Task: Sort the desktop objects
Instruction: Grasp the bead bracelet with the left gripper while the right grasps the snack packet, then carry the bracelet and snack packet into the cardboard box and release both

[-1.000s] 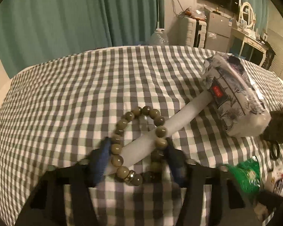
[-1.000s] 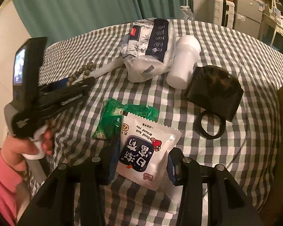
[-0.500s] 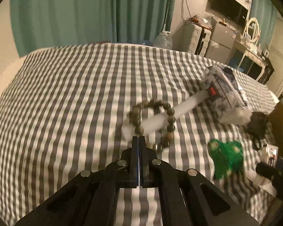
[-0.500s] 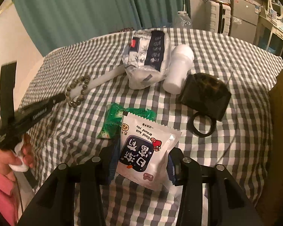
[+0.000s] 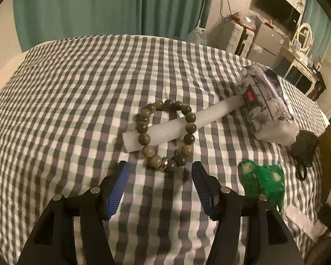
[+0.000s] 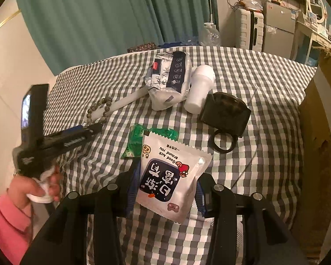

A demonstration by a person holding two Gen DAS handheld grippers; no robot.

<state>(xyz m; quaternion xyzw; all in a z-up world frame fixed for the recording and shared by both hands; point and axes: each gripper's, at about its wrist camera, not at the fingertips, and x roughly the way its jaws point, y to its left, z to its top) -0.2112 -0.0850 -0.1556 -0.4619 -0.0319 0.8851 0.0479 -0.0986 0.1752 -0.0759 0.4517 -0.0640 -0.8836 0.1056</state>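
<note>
A bracelet of olive-green beads [image 5: 165,134] lies looped around a white stick [image 5: 183,122] on the checked cloth; it also shows in the right wrist view [image 6: 99,111]. My left gripper [image 5: 158,172] is open, just short of the bracelet, and appears in the right wrist view [image 6: 88,130]. My right gripper [image 6: 165,190] is shut on a white snack packet [image 6: 170,176] and holds it above the cloth. A green packet [image 6: 141,140] lies under the snack packet's far edge.
A tissue pack [image 6: 168,77], a white bottle [image 6: 199,90] on its side, a black pouch [image 6: 225,114] and a black ring [image 6: 224,141] lie at the back right. A cardboard box [image 6: 320,137] stands at the table's right edge.
My left gripper was open around the bracelet, pulled back and shut, and now stands open again close to the bracelet. My right gripper has kept hold of the snack packet.
</note>
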